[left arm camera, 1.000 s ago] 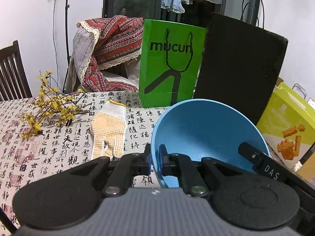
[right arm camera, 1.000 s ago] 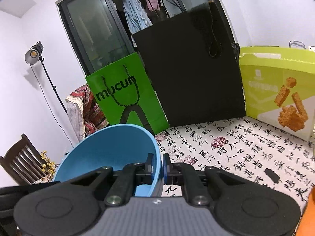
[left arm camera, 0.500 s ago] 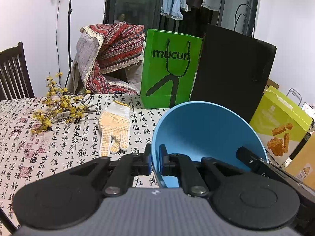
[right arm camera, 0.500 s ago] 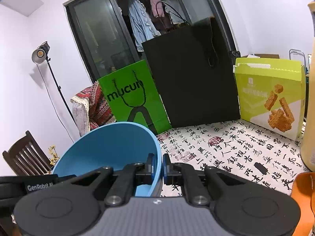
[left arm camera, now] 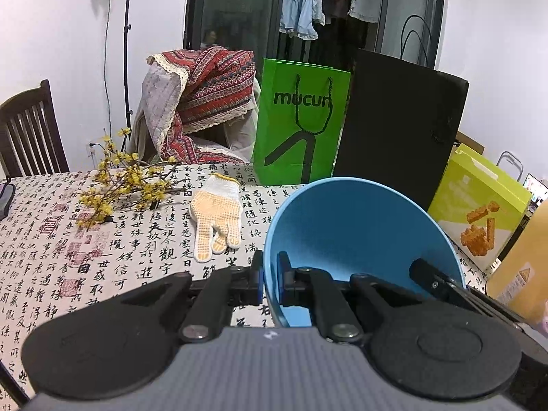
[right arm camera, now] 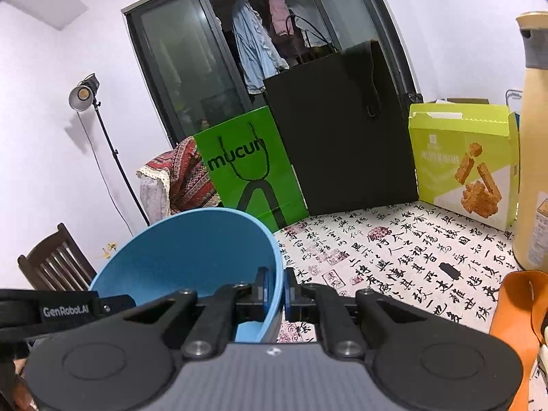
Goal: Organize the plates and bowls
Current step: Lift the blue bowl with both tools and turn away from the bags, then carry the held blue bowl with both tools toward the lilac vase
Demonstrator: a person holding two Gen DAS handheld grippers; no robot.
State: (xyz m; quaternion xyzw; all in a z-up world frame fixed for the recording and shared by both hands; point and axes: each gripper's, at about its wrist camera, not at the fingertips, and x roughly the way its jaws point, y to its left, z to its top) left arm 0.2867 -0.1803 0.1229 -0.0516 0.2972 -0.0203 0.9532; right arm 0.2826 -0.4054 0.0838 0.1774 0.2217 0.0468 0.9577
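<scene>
- So the big picture: you've got one blue bowl carried between both grippers, up off the table. It sits right ahead of each tool, wedged between them, so neither hand is really "nearer": they share it.
- The bowl is tipped up, not level. From the left camera its open mouth faces back toward you and the far rim stands high; from the right camera you see the same blue inside leaning off to the left of the tool. A round bowl has no real long axis, so what matters is which way the mouth faces.
- Left gripper: jaws squeezed nearly together on the bowl's left rim, one pad outside the wall, one inside.
- Right gripper: same deal, clamped tight on the opposite rim, wall pinched between the pads. You can spot its finger poking in at the bowl's right edge in the left view.
- My guess for the next move: wherever you set it down, level both hands together first, since a twist from one side alone would lever the rim against the other grip.
- No plates or a stack visible ahead, just bags, a glove and an orange thing low right.
</scene>
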